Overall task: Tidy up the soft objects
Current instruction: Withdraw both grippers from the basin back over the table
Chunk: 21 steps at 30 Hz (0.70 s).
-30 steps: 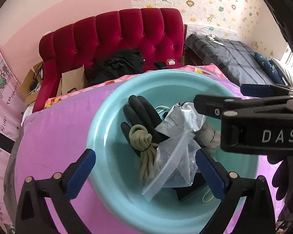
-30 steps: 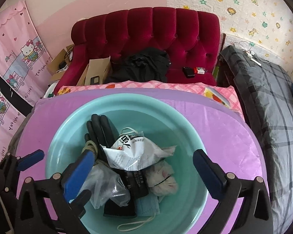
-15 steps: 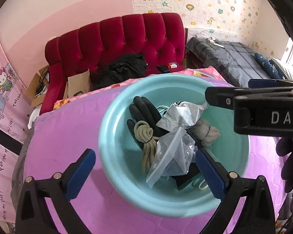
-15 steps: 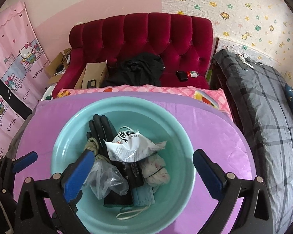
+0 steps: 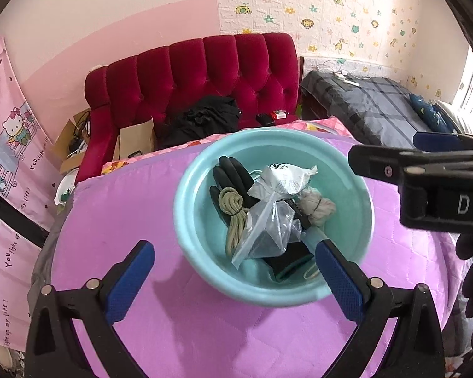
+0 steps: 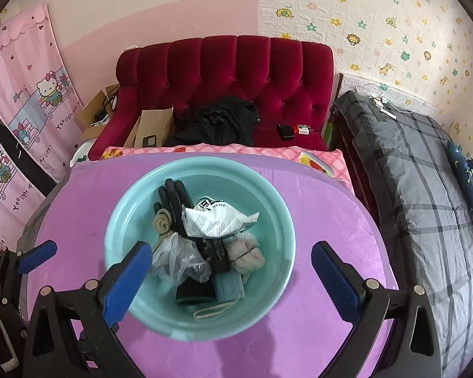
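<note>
Nearest the cameras, the left gripper (image 5: pixel 235 275) and right gripper (image 6: pixel 230 278) both hang with fingers spread wide and empty, and over the last second both have drawn up and back, so the teal basin (image 6: pixel 277 220) now looks smaller and sits whole on the purple mat (image 6: pixel 331 220). Inside it the soft things lie heaped: clear bag (image 5: pixel 268 230), rope coil (image 5: pixel 231 204), black glove (image 5: pixel 230 170), white packet (image 6: pixel 217 220), cloth bundle (image 6: pixel 247 252) and blue mask (image 6: pixel 228 286). That retreat suggests everything is gathered and the task is near done; the red sofa (image 6: pixel 236 72) stands far behind.
</note>
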Motion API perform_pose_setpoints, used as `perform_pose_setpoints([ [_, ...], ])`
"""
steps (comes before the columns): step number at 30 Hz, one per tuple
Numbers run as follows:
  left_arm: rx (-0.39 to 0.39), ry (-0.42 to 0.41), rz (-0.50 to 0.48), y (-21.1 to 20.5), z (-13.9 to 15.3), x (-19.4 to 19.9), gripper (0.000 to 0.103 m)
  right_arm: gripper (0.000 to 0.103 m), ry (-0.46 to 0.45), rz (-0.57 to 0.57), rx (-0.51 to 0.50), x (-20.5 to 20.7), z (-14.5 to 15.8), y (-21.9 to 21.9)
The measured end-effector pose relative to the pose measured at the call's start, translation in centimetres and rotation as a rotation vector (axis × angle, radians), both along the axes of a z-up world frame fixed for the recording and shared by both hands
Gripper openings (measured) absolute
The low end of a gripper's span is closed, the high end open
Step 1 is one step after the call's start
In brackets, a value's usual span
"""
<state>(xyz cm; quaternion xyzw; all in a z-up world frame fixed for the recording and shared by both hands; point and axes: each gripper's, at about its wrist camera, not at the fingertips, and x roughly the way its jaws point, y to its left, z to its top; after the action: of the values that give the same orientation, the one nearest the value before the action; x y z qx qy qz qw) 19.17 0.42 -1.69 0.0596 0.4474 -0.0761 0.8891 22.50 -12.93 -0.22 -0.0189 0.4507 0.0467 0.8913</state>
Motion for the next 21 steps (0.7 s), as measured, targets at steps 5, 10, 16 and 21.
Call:
perform_pose_setpoints([
  [5,0.005,-0.024,0.007,0.2,1.2,-2.1,0.103,0.103,-0.002,0.005,0.011,-2.3,0.9,0.1],
  [10,-0.001,-0.044,0.014,0.7,2.1,-4.3,0.103,0.103,-0.023,0.017,0.012,-4.9,2.0,0.4],
  [16,0.001,-0.063,0.026,1.2,2.4,-7.3,0.103,0.103,-0.046,0.043,0.004,-8.2,2.7,0.7],
  [21,-0.007,-0.082,0.039,1.8,2.5,-9.9,0.103,0.103,-0.051,0.059,0.009,-10.8,2.6,0.6],
])
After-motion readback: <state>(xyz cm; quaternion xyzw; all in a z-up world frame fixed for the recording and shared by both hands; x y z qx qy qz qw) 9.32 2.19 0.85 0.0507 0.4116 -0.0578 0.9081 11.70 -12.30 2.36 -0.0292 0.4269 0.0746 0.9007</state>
